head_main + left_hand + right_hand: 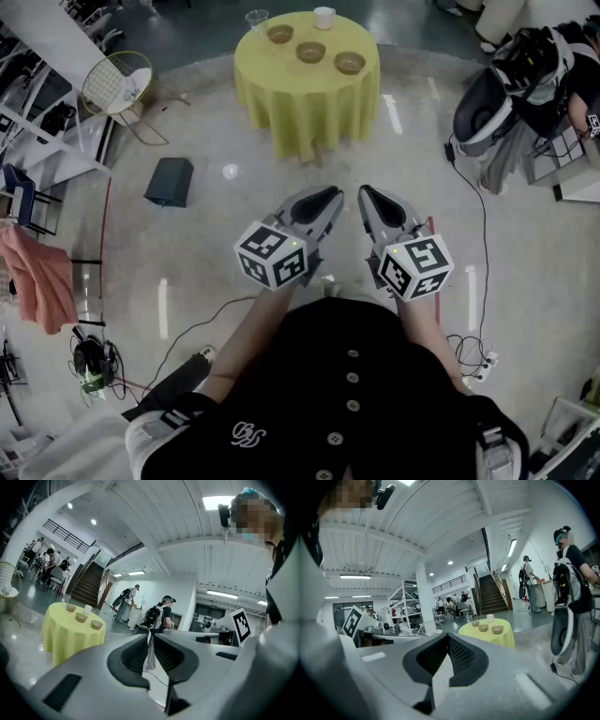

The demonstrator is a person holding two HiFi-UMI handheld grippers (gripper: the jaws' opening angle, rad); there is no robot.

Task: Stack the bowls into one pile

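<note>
Low before the body, side by side and just apart: left claw [330,195] and right claw [367,194], tips pointing toward the table ahead.

Well beyond both sets of tips: a round table draped in a yellow cloth [281,103], carrying three small round brown bowls in an unstacked row. Nearest, on the right claw's side: the first brown bowl [350,63]. Beside it but not touching: the middle brown bowl [310,52]. Farthest, toward the left claw's side: the third brown bowl [279,34]. All upright, none touching another, none touching a claw. Behind the row, farther still from the claws: a clear glass cup [257,18] and a white cup [323,17].

Left claw: jaws parted by a narrow slit only, with nothing between them; through the slit, just distant floor and a standing person's legs. In the left gripper view, table and bowls off to the left of the jaws, well apart.

Right claw: jaws pressed together, gripping nothing. In the right gripper view, table and bowls up and to the right of the closed tips, well apart.

On the floor left of the left claw, nearer than the table: a dark box-shaped thing [170,181].
</note>
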